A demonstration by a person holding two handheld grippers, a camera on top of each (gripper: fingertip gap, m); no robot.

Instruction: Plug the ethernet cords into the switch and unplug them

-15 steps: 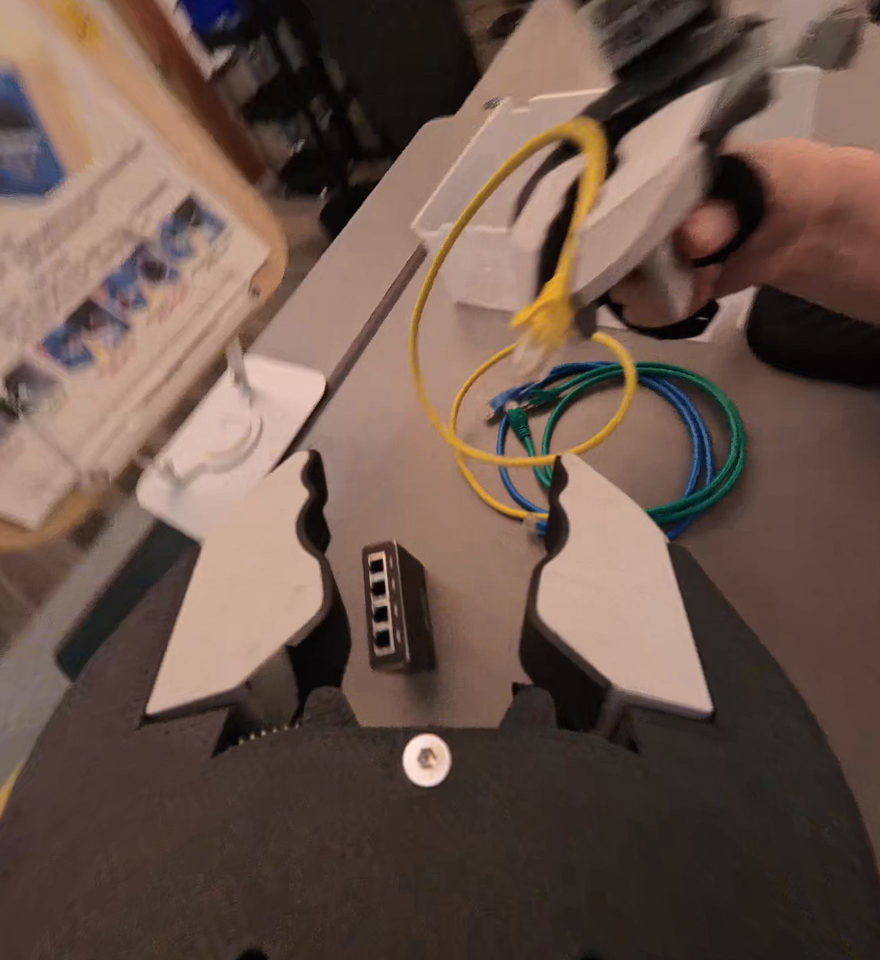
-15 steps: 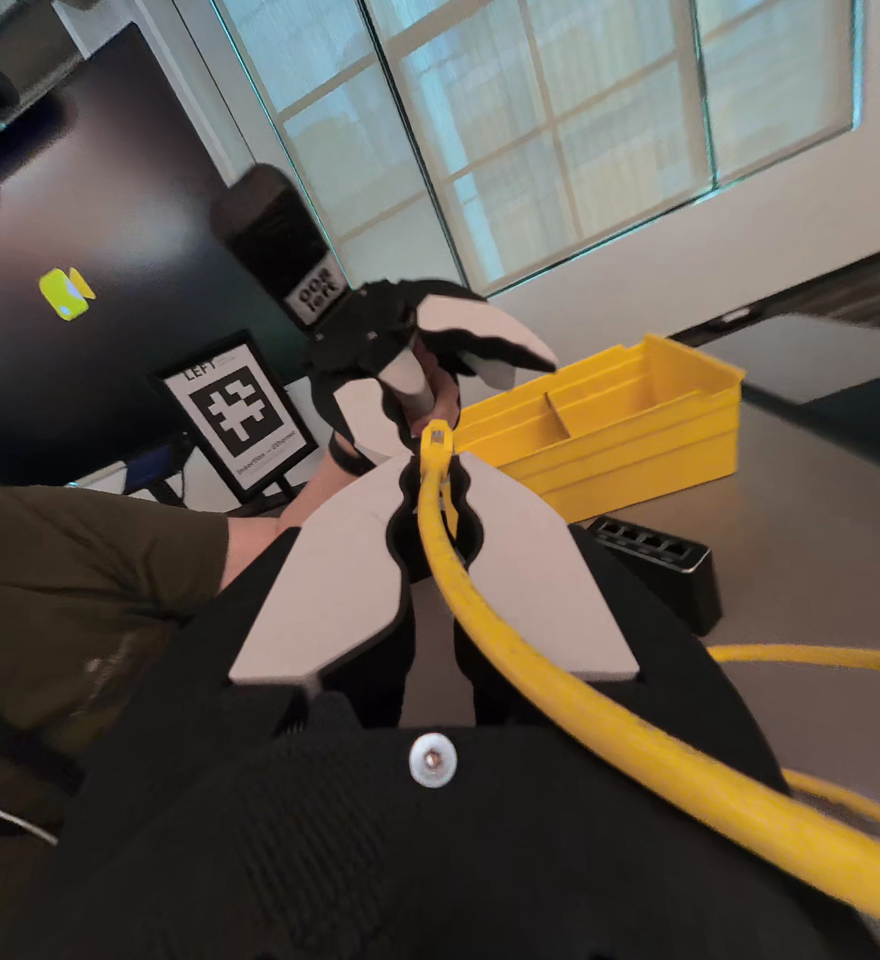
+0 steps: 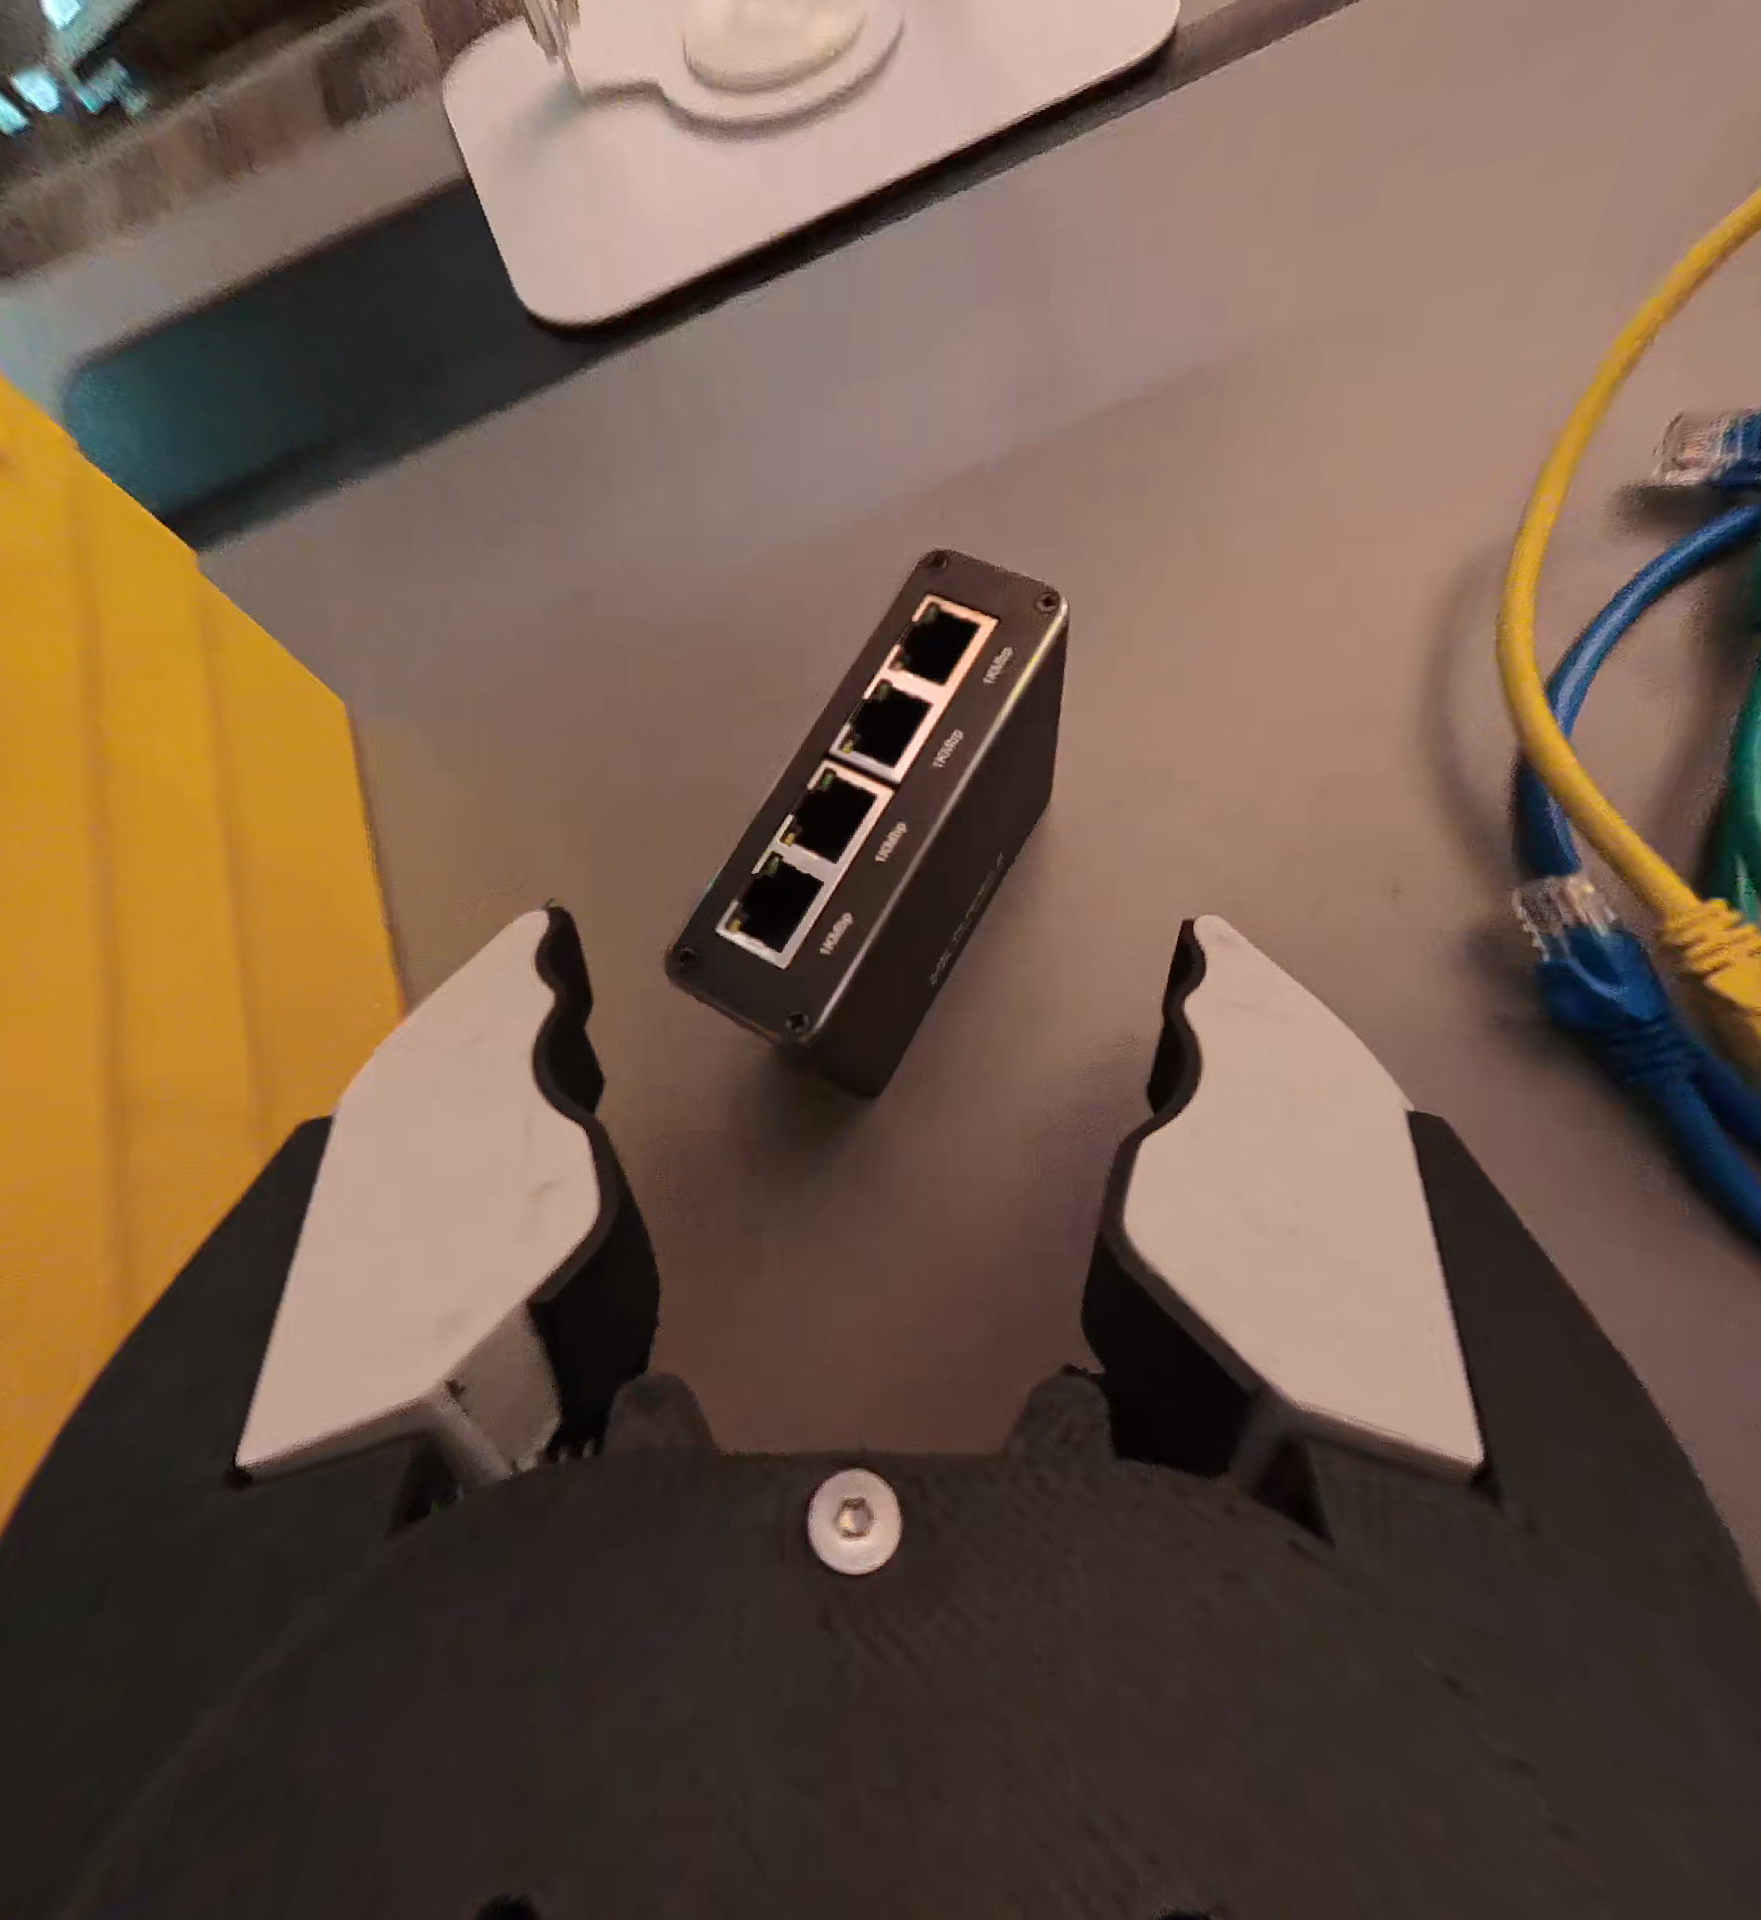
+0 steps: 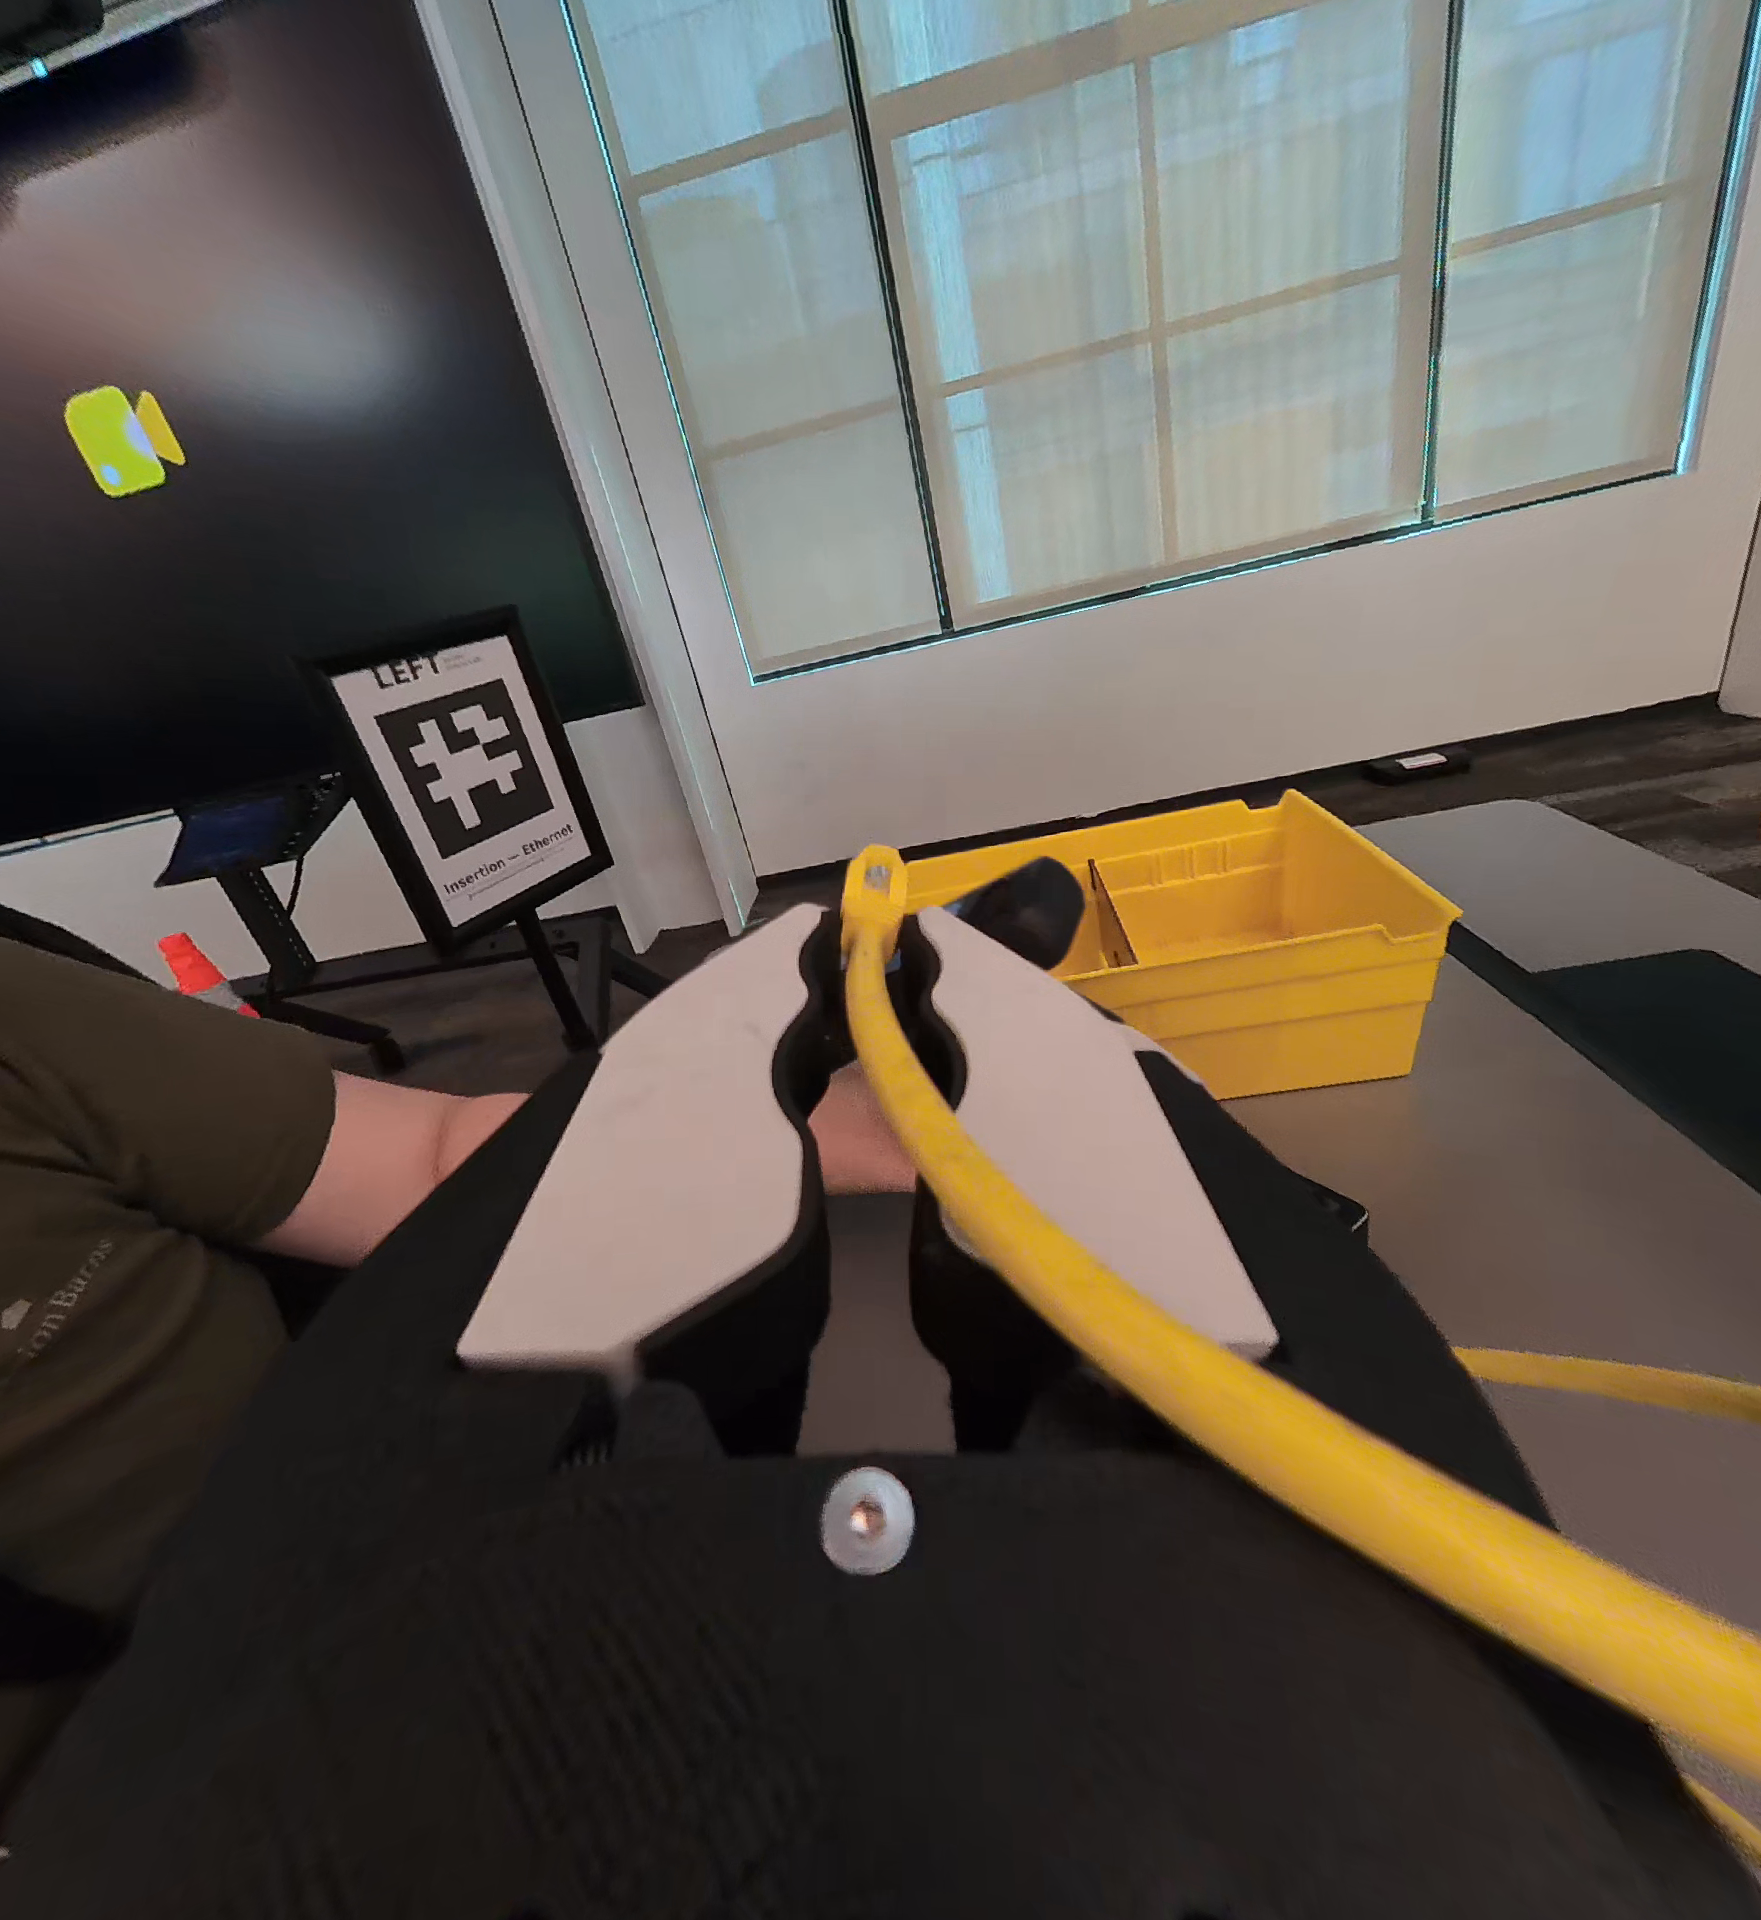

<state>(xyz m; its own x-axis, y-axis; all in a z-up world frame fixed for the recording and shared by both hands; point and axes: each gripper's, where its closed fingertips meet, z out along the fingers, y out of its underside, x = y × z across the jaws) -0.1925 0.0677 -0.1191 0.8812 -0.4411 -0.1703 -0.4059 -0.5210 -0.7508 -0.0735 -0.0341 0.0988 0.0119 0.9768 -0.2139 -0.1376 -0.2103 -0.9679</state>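
Hovering with jaws spread wide just short of the switch (image 3: 871, 821), the left gripper (image 3: 871, 940) seems placed to steady it, while the right gripper (image 4: 881, 935) stays raised, clamped on the yellow cord (image 4: 1115, 1278) behind its plug, presumably for insertion. That small black switch lies on the grey table (image 3: 1219, 499), its four ports empty and facing up.

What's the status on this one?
Left gripper open over switch. Right gripper shut on yellow cord. All four ports empty, nothing blocking.
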